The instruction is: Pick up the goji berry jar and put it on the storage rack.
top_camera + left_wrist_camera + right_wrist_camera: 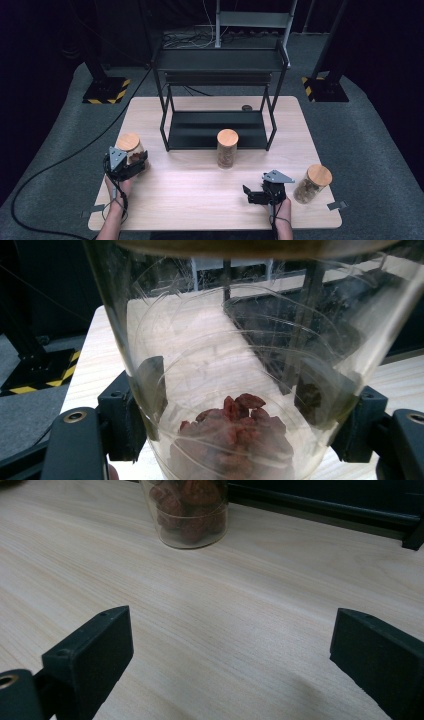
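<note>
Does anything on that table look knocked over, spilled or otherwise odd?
Nothing stands out. All three cork-lidded jars stand upright with lids on: one gripped in the left tool, one before the black shelf, one at the right. No spills show on the table.

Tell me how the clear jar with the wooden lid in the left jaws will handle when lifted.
The clear jar with the wooden lid looks smooth-walled, so it may slip. It holds few reddish dried pieces, so it is probably light. It is tall and narrow, so it could tip when set down.
</note>
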`<state>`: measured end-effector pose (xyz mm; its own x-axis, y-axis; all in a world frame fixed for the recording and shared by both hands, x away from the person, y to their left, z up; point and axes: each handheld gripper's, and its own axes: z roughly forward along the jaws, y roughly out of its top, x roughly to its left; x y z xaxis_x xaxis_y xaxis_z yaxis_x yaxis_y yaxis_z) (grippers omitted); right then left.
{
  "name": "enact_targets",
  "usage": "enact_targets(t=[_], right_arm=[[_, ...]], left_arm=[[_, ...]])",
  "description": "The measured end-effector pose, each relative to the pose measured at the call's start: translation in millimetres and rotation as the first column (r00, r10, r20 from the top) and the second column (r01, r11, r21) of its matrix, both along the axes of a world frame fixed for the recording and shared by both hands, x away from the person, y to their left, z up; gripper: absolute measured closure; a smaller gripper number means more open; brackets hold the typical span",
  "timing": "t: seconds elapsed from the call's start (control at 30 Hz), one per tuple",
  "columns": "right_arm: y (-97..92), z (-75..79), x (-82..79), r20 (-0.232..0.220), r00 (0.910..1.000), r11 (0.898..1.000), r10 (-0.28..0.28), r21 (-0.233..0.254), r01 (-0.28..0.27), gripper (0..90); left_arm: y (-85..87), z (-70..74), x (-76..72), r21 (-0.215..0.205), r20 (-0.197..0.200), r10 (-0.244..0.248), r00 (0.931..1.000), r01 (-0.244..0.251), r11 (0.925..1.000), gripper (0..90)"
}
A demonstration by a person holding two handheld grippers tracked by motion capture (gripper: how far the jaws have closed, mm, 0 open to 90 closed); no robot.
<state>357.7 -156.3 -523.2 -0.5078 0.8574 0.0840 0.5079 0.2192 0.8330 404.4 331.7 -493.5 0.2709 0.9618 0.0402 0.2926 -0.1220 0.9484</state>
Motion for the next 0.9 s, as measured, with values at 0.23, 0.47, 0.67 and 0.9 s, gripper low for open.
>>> enact_targets(t=[0.23,0.47,0.67,0.9], right_arm=[[0.4,-0.1,0.4,-0.001,1.0,1.0,0.003,-0.005,-0.003,2.9],[0.7,-0.2,0.6,-0.002,1.0,1.0,0.005,-0.007,-0.005,2.9],[0.8,-0.3,0.9,-0.005,1.0,1.0,0.006,-0.007,-0.006,2.9],[1.1,-0.3,0.9,-0.007,1.0,1.0,0.007,-0.009,-0.007,2.9]], left_arm=[[-2.8,0.8,-0.9,-0.001,-0.002,-0.009,1.0,0.009,1.0,24.8],[-4.9,3.0,-2.5,-0.002,0.003,-0.016,0.9999,0.016,0.9999,24.8],[-6.4,3.2,-2.6,0.0,0.0,-0.022,0.9998,0.022,0.9998,24.8],[-8.4,4.0,-3.0,0.003,-0.002,-0.026,0.9996,0.026,0.9996,24.8]])
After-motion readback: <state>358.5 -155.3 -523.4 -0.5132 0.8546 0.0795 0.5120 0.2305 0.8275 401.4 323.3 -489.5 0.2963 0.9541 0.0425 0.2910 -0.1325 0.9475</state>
